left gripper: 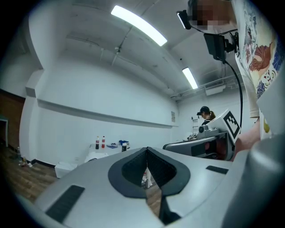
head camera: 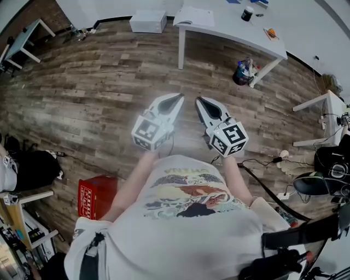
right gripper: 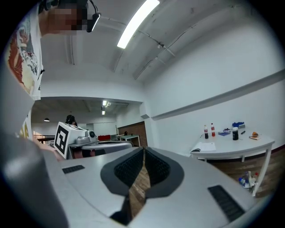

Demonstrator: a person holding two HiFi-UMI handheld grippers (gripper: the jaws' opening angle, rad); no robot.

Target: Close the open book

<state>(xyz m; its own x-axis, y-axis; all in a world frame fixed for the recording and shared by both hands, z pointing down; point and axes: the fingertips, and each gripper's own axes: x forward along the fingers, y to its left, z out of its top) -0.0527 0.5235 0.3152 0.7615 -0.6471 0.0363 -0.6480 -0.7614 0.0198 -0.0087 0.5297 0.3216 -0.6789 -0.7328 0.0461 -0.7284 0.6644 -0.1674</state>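
**While both grippers are waiting shut, the open book (head camera: 194, 16) is lying well ahead on the desk (head camera: 229, 28)**

As the head view is showing, the person is standing on the wooden floor (head camera: 98, 93). They are holding the left hand-held gripper (head camera: 178, 98) and the right hand-held gripper (head camera: 200, 101) side by side before the chest. The tips are leaning toward each other and aiming at the desk. The book is sitting at the desk's near left corner, well apart from both tips. It is lying almost straight ahead between them, a shade closer to the right one's line. Its white spread is appearing to run along the desk's edge; the spine is too small to make out.

In the left gripper view, the jaws are pressing together with nothing between them. Two bottles (left gripper: 97, 143) on the desk are showing far off, left of the jaws. The book is not standing out there.

In the right gripper view, the jaws are meeting at their tips and gripping nothing. The open book (right gripper: 203, 147) is lying pages-up on the near end of the desk (right gripper: 242, 143), to the right of the jaws.

Judging from this, the coming move is calling for an approach first. The right hand is looking marginally better placed.
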